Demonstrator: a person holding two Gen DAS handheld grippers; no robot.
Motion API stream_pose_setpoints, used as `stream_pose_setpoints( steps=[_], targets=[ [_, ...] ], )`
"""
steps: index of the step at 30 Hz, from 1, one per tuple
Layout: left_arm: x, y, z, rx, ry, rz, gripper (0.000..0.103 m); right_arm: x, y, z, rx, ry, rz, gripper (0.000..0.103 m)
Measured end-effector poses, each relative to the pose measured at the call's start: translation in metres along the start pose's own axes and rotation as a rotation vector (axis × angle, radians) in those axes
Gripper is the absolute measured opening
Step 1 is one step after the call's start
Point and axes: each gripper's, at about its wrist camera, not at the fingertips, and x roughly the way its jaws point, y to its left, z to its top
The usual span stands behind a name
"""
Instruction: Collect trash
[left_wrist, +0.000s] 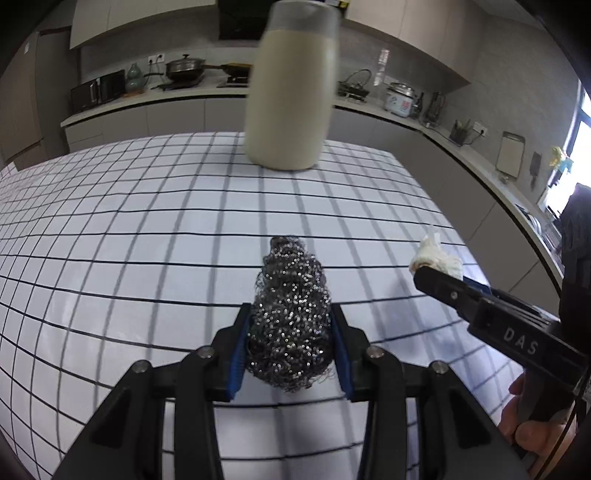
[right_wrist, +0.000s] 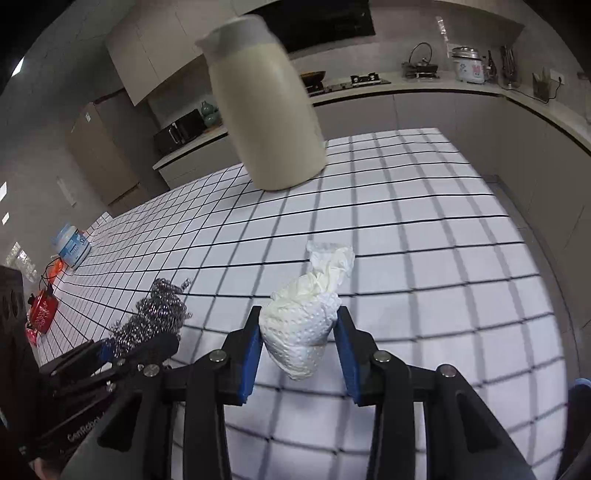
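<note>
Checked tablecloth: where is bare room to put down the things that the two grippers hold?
The checked tablecloth is bare between the cream jug and both grippers, and right of the paper wad. Also bare left of the steel wool. Crowded only at the far left edge, around the white tub and red packets.

A wiry, glinting metal scourer (left_wrist: 290, 325), a crumpled embossed paper towel (right_wrist: 303, 332), and a smooth matt cream jug (left_wrist: 291, 92).
</note>
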Motion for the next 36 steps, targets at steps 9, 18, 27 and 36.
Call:
stream_pose_setpoints(
  steps=[9,18,27,36],
  targets=[
    [-0.010,-0.137,-0.025,0.108,0.016,-0.156,0.041,-0.118,-0.116,-0.040,0.101,-0.064,-0.109,0.040],
    [0.004,-0.293,-0.058,0.238,0.114,-0.378,0.041,-0.223,-0.254,-0.103,0.250,-0.081,-0.293,0.040],
    [0.077,-0.389,-0.116,0.232,0.306,-0.417,0.056,-0.226,-0.374,-0.173,0.317,0.073,-0.371,0.050],
    [0.128,-0.409,-0.146,0.155,0.346,-0.287,0.076,-0.228,-0.435,-0.216,0.344,0.068,-0.362,0.066]
  ],
)
